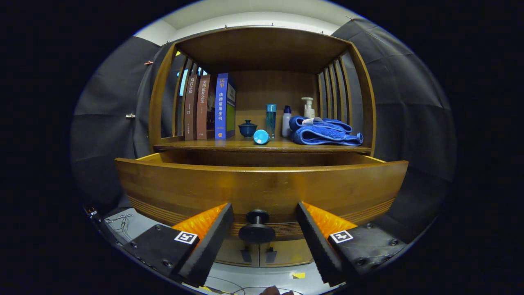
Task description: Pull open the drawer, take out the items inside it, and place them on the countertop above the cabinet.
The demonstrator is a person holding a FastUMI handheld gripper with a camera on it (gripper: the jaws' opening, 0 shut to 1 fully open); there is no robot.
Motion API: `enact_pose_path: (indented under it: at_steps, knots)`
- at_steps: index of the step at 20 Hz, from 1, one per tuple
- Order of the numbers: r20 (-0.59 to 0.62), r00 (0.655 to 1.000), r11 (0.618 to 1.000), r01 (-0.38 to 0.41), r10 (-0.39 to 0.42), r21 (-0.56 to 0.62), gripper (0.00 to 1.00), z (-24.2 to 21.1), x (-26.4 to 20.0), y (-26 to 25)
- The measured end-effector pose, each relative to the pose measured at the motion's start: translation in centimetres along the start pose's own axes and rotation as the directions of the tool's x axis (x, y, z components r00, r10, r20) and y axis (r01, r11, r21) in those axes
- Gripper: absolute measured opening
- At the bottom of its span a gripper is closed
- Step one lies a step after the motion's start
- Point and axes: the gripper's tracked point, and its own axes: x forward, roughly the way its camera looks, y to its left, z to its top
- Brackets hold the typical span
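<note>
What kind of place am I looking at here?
Probably a mock home corner set up in a booth: a wooden cabinet holding books and a folded blue towel, its drawer pulled open before the open gripper.

- Three books (208, 106) stand upright side by side, well beyond the hand-held gripper (264, 206) and up to its left: two brown-spined ones, with a taller blue-spined one (222, 105) on their right.
- Black cloth wall (106, 106) hangs far beyond the fingers on both sides, creased in places.
- Two small clips (148, 62) are pinned to the cloth on the left, one higher and one lower.
- A pale ceiling strip (245, 16) runs above the cloth.
- Grey floor (254, 274) lies below the fingers.
- Thin loose cables (118, 219) trail on the floor, left of the left finger.
- A yellow tape scrap (298, 275) sits on the floor between the fingers, near the right one.
</note>
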Motion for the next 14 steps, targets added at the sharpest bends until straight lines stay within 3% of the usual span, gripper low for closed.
enact_pose_path:
  at_steps: [14]
  knots:
    - [-0.044,0.999,1.0,0.011,-0.011,0.003,1.0,0.3,7.8,0.7]
